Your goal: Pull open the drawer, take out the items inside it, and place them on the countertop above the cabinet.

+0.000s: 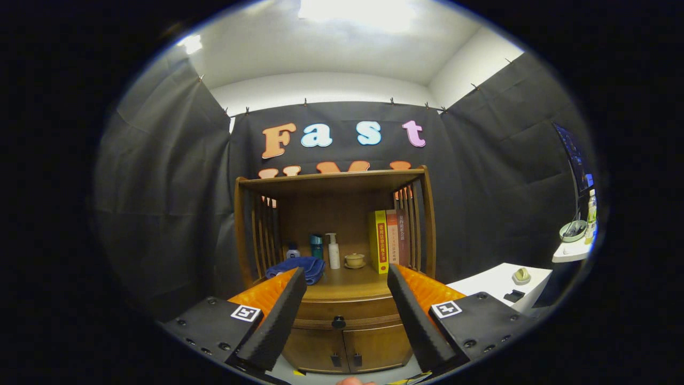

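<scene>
1. The drawer (342, 316) is shut, its front flush with the wooden cabinet (336, 342), sitting just under the countertop (347, 286) and above the two small doors (344, 350). Whatever is inside it is hidden from me.

2. Its round dark knob (338, 322) lies straight ahead, between my two fingers but well beyond their tips. My gripper (342, 291) is spread wide and holds nothing.

3. First risk, as I judge it: the knob is small against my broad pads. If I close a little high or low, I may pinch only its edge and slip off when I pull.

4. Second risk: coming in too low could catch the door handles (344, 359) just beneath the knob, and I would open a door instead.

5. Third risk: pulling at an angle could jam the drawer or drag the cabinet.

6. The countertop is already crowded towards the back: a blue cloth (302, 267) on my left, a few bottles (320, 248), a small cup on a saucer (354, 260), and upright books (389, 238) on my right. Only the front strip looks bare.

7. So setting items down carelessly could knock a bottle over or topple the cup.

8. The side slats (411, 224) and shelf top (331, 179) hem the space in; lifting too high could strike them.
</scene>
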A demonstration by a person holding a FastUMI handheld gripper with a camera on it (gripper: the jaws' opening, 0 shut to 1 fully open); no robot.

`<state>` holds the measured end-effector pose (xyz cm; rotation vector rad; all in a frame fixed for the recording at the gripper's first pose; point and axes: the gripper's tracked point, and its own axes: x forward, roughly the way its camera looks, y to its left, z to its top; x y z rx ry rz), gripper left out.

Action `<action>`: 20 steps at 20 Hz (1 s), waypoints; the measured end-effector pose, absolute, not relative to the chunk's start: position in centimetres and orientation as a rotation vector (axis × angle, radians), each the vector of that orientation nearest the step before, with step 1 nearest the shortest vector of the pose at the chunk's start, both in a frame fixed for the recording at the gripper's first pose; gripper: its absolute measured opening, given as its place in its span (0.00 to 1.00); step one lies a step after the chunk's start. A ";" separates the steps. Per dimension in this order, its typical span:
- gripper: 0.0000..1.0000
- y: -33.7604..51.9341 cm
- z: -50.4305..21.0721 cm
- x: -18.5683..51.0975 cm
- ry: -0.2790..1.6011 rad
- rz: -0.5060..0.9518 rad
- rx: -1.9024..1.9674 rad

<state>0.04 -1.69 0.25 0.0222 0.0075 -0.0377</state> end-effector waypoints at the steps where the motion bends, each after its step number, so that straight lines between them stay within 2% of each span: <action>1: 1.00 -1.7 0.4 0.0 0.007 -0.039 0.020; 12: 1.00 -0.6 -0.5 1.5 -0.003 -0.035 0.021; 16: 1.00 0.2 -2.7 4.4 -0.026 -0.033 -0.008; 20: 1.00 0.7 -8.7 9.3 -0.044 -0.032 -0.030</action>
